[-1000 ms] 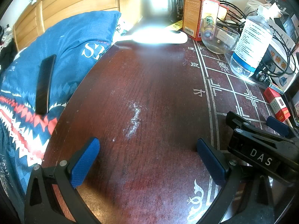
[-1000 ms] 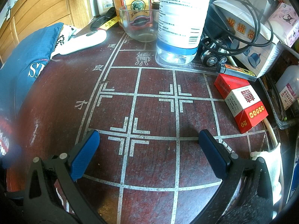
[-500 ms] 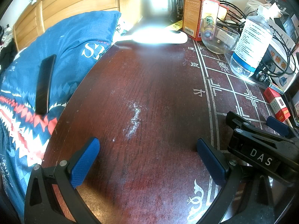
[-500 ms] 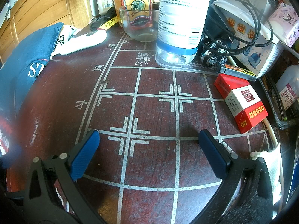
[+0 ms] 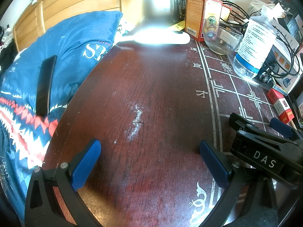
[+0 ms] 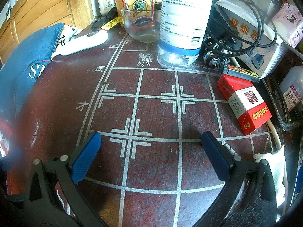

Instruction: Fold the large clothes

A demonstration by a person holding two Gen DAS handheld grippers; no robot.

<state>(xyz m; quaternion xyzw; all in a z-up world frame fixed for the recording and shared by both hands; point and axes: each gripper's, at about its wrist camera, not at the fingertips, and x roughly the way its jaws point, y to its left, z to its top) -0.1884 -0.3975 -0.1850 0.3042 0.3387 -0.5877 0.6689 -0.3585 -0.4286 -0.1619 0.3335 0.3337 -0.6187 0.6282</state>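
Left wrist shows both the left gripper (image 5: 149, 149) and right gripper (image 6: 151, 141) spread empty over the dark red wooden table (image 5: 155, 87), so reach leftward for the blue patterned fabric (image 5: 62, 43).

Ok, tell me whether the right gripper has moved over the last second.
No. In the right wrist view the right gripper frames the same white cross marks on the table, and the red box sits where it did.

Dark red table (image 5: 155, 98) with white grid lines, under glass bowl (image 6: 141, 25), bottle (image 6: 181, 26), red box (image 6: 244, 102).
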